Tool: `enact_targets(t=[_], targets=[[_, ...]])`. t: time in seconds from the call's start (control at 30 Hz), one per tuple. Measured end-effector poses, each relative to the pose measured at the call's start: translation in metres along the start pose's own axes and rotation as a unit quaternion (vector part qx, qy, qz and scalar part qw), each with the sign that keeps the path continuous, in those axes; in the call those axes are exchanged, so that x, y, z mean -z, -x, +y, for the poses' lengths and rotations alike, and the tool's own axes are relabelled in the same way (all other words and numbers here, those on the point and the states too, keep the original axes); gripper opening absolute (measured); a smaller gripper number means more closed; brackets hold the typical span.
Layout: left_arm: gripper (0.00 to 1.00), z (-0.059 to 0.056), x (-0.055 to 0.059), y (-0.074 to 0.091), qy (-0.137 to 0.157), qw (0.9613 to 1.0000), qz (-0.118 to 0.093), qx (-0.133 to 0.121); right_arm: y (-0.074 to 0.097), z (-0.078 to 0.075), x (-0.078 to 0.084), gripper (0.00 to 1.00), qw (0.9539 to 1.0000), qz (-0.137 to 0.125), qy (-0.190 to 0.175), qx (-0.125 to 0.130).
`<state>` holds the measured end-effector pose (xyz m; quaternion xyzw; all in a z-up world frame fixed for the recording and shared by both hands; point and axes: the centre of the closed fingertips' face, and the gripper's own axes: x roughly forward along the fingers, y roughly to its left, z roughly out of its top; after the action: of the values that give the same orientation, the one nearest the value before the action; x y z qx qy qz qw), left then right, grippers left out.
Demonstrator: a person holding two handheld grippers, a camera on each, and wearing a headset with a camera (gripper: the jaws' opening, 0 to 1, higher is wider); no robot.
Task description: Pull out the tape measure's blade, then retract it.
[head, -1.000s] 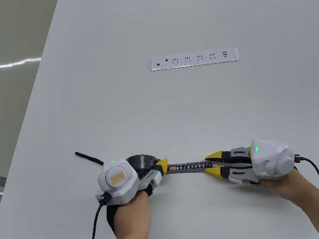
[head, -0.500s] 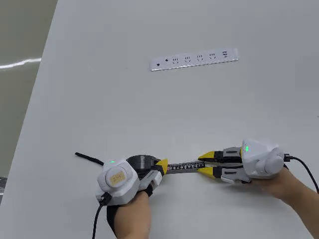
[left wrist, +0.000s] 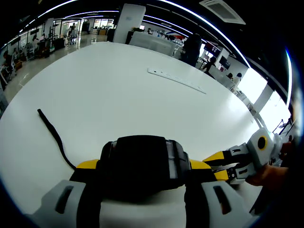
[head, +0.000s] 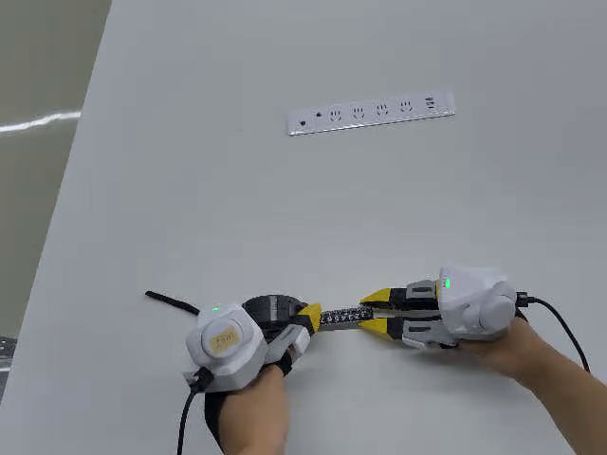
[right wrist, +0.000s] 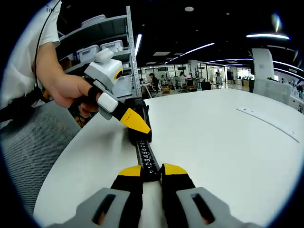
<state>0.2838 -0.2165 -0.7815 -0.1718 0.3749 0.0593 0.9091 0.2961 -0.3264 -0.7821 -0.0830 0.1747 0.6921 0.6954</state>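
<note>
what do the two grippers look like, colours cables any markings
Both the left gripper and right gripper have rounded white bodies, grey-and-black jaws tipped yellow, a green light and a black cable. The left carries a round tan sticker. The person wears a white short sleeve.

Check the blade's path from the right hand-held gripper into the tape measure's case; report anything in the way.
Nothing visible. The blade runs straight over bare table from the right hand-held gripper to the case held by the left hand-held gripper. The black strap lies beyond the case, the power strip far off.
</note>
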Motion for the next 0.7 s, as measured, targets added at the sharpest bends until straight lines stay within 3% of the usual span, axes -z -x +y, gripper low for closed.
enact_targets(t=[0.7], targets=[[0.68, 0.001, 0.0, 0.0, 0.002, 1.0, -0.001, 0.002, -0.013, 0.002, -0.004, 0.13, 1.0, 0.0, -0.001, -0.004]])
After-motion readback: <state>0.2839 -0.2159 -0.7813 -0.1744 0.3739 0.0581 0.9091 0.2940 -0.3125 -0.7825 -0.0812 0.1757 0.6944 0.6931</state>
